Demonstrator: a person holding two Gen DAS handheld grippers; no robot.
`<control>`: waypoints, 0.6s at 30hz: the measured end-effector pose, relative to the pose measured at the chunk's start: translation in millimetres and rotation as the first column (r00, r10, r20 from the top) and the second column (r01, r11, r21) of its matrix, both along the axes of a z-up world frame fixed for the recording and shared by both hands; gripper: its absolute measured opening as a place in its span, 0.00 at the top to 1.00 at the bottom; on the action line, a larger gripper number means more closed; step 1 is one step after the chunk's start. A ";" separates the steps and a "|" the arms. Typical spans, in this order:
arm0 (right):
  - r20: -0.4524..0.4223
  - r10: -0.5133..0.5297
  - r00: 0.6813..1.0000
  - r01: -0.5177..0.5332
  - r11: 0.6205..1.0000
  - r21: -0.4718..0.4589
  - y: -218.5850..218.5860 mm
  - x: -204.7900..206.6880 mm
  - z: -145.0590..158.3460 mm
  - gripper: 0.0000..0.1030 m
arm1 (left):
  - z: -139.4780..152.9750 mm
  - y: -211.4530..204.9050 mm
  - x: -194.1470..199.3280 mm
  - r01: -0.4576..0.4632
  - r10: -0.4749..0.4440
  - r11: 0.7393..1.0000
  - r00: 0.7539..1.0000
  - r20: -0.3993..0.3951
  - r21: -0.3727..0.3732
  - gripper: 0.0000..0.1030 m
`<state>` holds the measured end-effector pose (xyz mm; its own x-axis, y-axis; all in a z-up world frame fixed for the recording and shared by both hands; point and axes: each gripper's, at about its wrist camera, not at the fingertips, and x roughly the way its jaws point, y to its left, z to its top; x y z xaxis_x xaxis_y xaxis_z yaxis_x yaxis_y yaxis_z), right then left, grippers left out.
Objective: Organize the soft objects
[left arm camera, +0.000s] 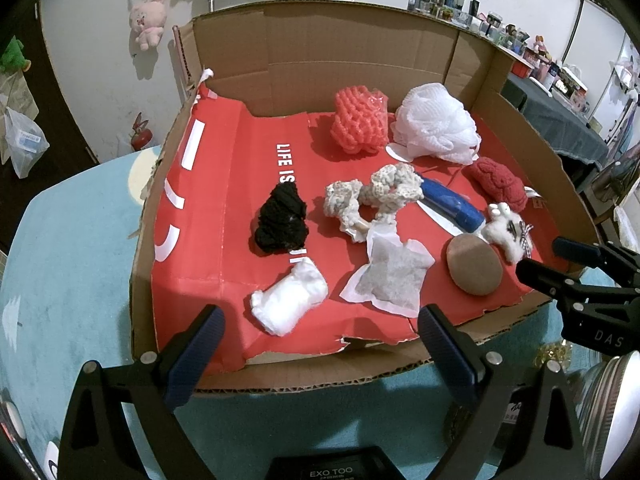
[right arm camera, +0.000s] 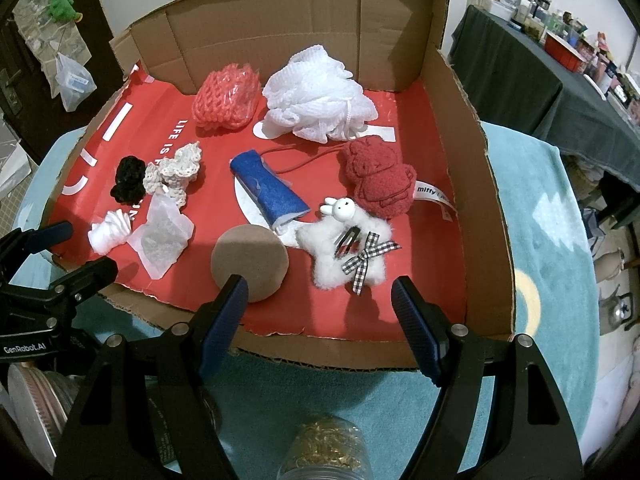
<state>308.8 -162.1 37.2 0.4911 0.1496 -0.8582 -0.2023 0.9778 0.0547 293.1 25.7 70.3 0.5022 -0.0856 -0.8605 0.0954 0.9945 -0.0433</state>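
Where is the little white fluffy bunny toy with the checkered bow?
The white fluffy bunny toy with the checkered bow lies near the cardboard box's front edge, between the round brown pad and the dark red plush, right ahead of the right gripper.

A pale wall (left arm camera: 100, 92) runs behind the scene, with a pink plush toy (left arm camera: 148, 20) hanging at eleven o'clock. The worktop wears a teal cloth (left arm camera: 68, 272). At two o'clock stands a table under a dark green cover (right arm camera: 516, 84), crowded with small bottles and boxes. A dark door (right arm camera: 24, 92) shows at nine o'clock, a plastic bag (right arm camera: 74, 80) hanging beside it.
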 end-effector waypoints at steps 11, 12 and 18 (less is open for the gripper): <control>0.005 -0.001 1.000 0.001 1.000 -0.002 0.5 -0.7 0.4 0.29 | 3.8 0.6 -2.3 0.004 -0.004 1.000 1.000 0.025 -0.012 0.04; 0.012 0.001 1.000 -0.001 1.000 -0.011 1.3 -0.9 1.1 0.29 | 5.7 1.6 -3.6 0.010 -0.009 1.000 0.999 0.037 -0.024 0.04; 0.047 0.004 0.999 -0.002 0.999 -0.044 2.2 -5.4 10.2 0.29 | 26.3 8.9 -15.6 -0.014 0.016 1.000 0.995 0.096 -0.028 0.04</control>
